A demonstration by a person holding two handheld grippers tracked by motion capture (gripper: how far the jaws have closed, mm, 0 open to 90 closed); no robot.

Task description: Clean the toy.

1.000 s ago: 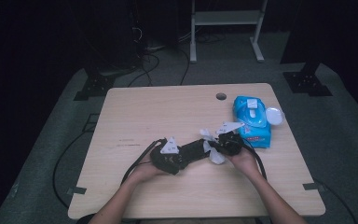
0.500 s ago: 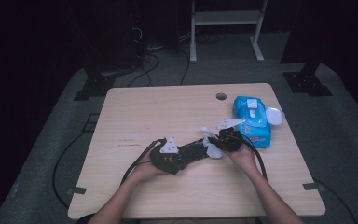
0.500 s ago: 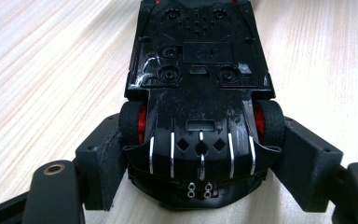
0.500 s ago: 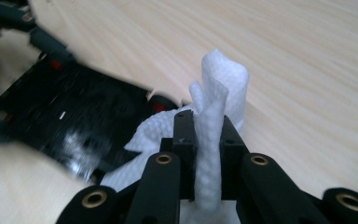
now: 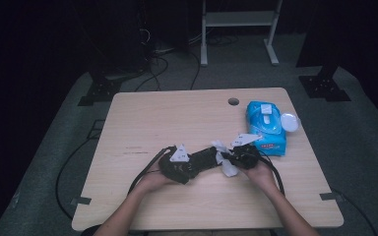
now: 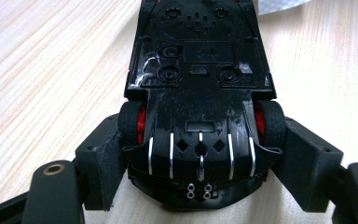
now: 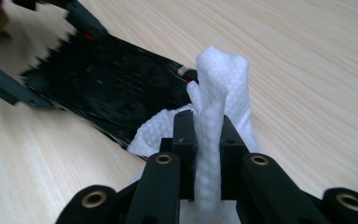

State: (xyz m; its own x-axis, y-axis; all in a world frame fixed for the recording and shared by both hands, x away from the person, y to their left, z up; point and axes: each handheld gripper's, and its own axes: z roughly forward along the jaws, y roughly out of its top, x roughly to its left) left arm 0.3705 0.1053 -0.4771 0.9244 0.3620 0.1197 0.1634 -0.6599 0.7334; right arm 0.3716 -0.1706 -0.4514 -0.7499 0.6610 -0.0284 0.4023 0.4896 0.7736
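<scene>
Your left gripper clamps the upturned toy car mid-frame; your right gripper pinches the white wipe against it.

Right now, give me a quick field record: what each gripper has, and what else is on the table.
left gripper: shut on toy car, underside facing its camera
right gripper: shut on white wipe, next to the car's end
wipes pack: blue, lid open, far right of table
contact: whether the wipe touches the car cannot be told
</scene>
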